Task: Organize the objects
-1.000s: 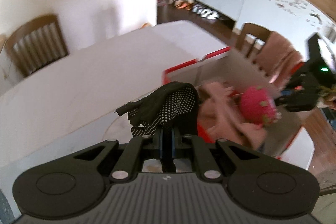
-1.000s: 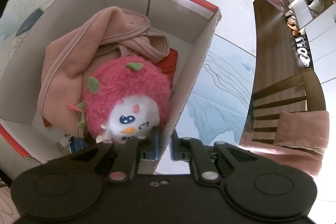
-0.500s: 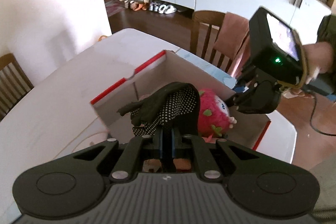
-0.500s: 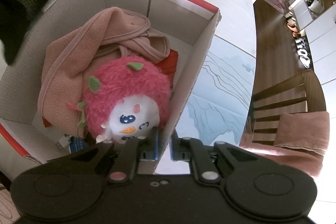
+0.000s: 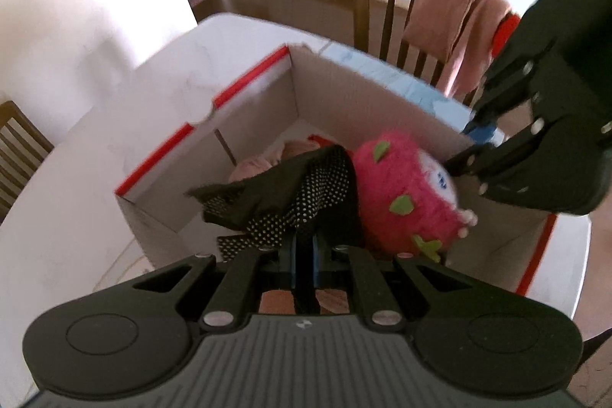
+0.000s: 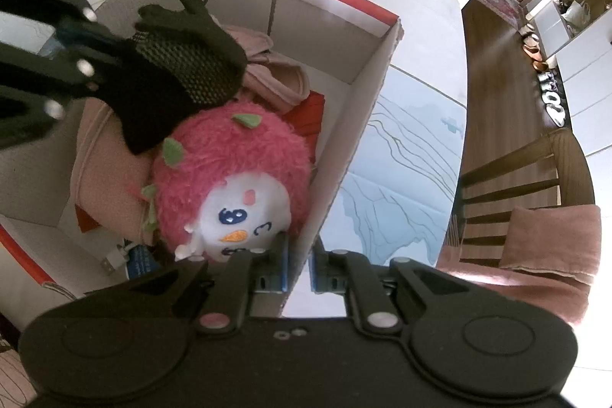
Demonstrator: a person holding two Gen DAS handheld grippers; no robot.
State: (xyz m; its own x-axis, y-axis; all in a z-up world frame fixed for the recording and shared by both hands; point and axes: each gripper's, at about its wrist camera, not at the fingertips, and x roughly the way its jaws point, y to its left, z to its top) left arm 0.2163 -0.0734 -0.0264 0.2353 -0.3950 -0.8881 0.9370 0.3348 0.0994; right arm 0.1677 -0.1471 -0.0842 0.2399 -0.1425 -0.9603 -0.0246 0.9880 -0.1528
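Observation:
My left gripper (image 5: 304,257) is shut on a black dotted glove (image 5: 290,194) and holds it above the open cardboard box (image 5: 344,90) with red rims. In the right wrist view the glove (image 6: 179,64) hangs over a pink strawberry plush (image 6: 237,178) and a pink cloth (image 6: 103,186) inside the box. The plush also shows in the left wrist view (image 5: 405,194). My right gripper (image 6: 298,266) is shut on the box's side wall (image 6: 355,129), near the plush.
The box stands on a white table (image 5: 95,140) with a pale blue mat (image 6: 405,171). A wooden chair with a pink towel (image 5: 447,21) stands beyond the table. A small white cable (image 6: 114,257) lies in the box corner.
My left gripper has carried the glove from beside the box to above its inside, over the plush. My right gripper has kept its hold on the box wall.

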